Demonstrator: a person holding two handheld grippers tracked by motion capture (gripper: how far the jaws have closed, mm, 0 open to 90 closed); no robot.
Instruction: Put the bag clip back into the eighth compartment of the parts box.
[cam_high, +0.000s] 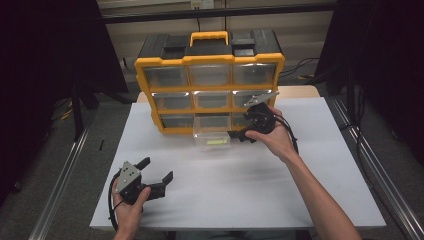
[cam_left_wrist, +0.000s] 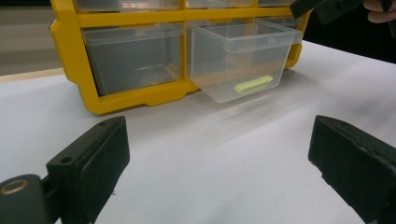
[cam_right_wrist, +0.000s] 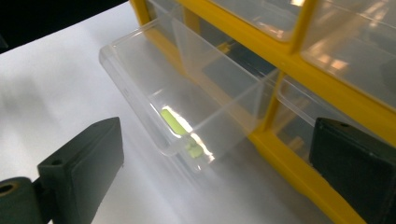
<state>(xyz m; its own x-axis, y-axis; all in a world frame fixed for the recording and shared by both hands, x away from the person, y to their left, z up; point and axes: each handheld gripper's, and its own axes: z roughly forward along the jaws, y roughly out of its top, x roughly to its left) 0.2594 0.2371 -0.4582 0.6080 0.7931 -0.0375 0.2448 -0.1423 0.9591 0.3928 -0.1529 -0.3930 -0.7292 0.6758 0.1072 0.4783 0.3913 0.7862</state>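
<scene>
A yellow and black drawer cabinet (cam_high: 209, 82) stands at the back of the white table (cam_high: 230, 185). Its bottom middle clear drawer (cam_high: 212, 136) is pulled out, with a small yellow-green piece (cam_left_wrist: 253, 84) lying inside it (cam_right_wrist: 180, 127). My right gripper (cam_high: 239, 134) is open just right of that drawer, its jaws wide apart and empty in the right gripper view, where the drawer (cam_right_wrist: 187, 100) lies between and beyond them. My left gripper (cam_high: 156, 169) rests near the table's front left, open and empty, pointing toward the cabinet (cam_left_wrist: 140, 56).
The cabinet has several other clear drawers, all pushed in. Dark curtains flank the table on both sides, and metal rails run along the floor. Bare white table surface stretches between the two grippers.
</scene>
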